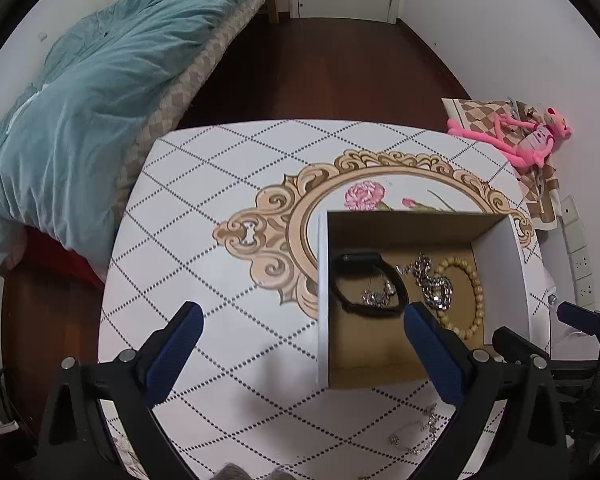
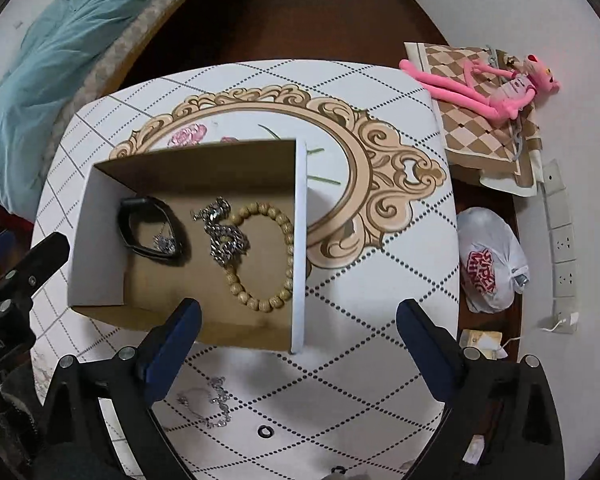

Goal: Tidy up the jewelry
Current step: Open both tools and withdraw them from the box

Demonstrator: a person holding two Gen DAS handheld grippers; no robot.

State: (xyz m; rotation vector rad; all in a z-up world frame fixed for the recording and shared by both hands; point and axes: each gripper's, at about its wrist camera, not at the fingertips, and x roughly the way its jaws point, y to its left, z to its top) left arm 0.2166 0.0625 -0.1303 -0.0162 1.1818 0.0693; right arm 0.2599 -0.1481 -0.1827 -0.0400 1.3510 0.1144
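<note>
So both grippers, left gripper (image 1: pixel 302 330) and right gripper (image 2: pixel 298 322), hang wide open and empty. Box (image 2: pixel 300 240) already holds most pieces; a thin silver chain (image 2: pixel 210 402) lies on the table (image 2: pixel 380 280) just below-left of the right gripper, probably nearer it.

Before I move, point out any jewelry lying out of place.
Two pieces still lie outside the box: a thin silver chain on the table just in front of it, and a small dark ring nearby. The black band, chunky chain and bead bracelet are inside.
</note>
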